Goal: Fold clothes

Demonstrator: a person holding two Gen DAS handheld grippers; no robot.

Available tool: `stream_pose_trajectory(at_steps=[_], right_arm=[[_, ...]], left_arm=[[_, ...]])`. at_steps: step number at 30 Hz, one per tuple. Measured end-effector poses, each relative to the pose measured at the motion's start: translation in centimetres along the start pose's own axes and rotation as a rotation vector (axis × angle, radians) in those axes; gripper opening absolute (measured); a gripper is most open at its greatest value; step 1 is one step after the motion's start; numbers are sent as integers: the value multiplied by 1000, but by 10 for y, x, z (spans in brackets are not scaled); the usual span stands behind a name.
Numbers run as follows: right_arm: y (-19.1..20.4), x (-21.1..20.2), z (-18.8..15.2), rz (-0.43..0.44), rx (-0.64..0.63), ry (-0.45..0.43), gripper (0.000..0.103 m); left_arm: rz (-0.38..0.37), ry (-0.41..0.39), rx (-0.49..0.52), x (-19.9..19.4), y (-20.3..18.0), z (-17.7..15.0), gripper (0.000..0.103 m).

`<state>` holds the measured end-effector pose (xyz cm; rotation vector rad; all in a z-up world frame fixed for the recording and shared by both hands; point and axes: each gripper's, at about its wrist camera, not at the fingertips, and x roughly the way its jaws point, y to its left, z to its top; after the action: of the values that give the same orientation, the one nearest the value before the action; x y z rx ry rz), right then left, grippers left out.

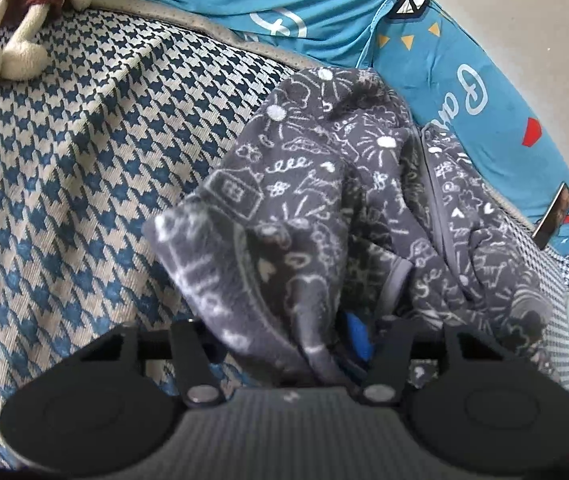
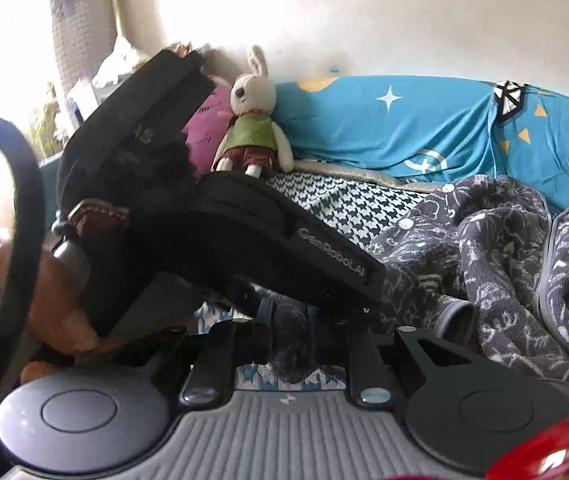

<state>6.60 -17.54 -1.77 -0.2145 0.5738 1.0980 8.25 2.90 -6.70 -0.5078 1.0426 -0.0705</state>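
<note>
Item: grey fleece garment (image 1: 324,208) with white doodle print and a grey zip, lying rumpled on the houndstooth cover (image 1: 84,168) of a bed, its far edge close to the blue printed sheet (image 1: 444,60) along the wall. Left gripper (image 1: 348,344): its jaws were drawn together on a gathered fold of the fleece at the near hem, the cloth rising taut from the pinch; a blue pad showed just inside the fold. Right gripper (image 2: 288,344): seen in its own view with a dark tuft of the same fleece between its fingers, which appeared closed on it, though the other gripper's black body (image 2: 244,240) lay across much of that view and hid the cloth beyond. Hand of the person (image 2: 24,300) visible at the left edge of the right wrist view. Stuffed rabbit (image 2: 254,120) seated at the head of the bed, well apart from the garment. Step judged in hand: lifting the near edge by two pinches so as to spread or turn the piece. Handling note: both pinches looked close together, so drawing them apart along the hem would probably flatten the bunching; fleece is thick and likely to slip from a shallow grip, hence a deeper bite and level, even lifting seemed advisable, keeping the zip line straight
</note>
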Motion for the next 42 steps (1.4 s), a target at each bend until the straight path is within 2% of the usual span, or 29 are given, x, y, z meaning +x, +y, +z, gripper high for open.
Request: stream_pose_trajectory(at_steps=[4, 7, 11, 13, 21, 26, 31, 33, 37, 39, 40, 42], right_arm=[[-2, -3, -2, 0, -21, 51, 24], [-6, -8, -3, -39, -49, 85, 30], [-22, -20, 0, -88, -9, 72, 34], [-31, -26, 4, -111, 31, 52, 34], [-66, -54, 22, -227, 124, -49, 34], [-101, -77, 30, -328, 214, -117, 36], [-141, -95, 31, -419, 322, -149, 39], [-156, -98, 31, -452, 346, -151, 41], [-184, -103, 25, -518, 394, -136, 41], [-197, -105, 22, -538, 411, -124, 41], [-203, -105, 21, -548, 420, -118, 41], [-211, -103, 19, -555, 433, -108, 41]], left_arm=[[37, -8, 17, 3, -4, 0, 41], [49, -8, 17, 6, -3, 0, 35], [112, -47, 61, 5, -10, -4, 25], [170, -84, 82, 3, -13, -5, 23], [447, -278, 120, -16, -5, 15, 22], [535, -339, 71, -29, 20, 38, 23], [562, -346, 32, -27, 29, 50, 23], [578, -344, 8, -26, 32, 53, 23], [592, -296, -112, -26, 49, 56, 29], [602, -278, -100, -24, 48, 51, 32], [613, -282, -77, -24, 45, 49, 36], [639, -304, -58, -30, 38, 46, 53]])
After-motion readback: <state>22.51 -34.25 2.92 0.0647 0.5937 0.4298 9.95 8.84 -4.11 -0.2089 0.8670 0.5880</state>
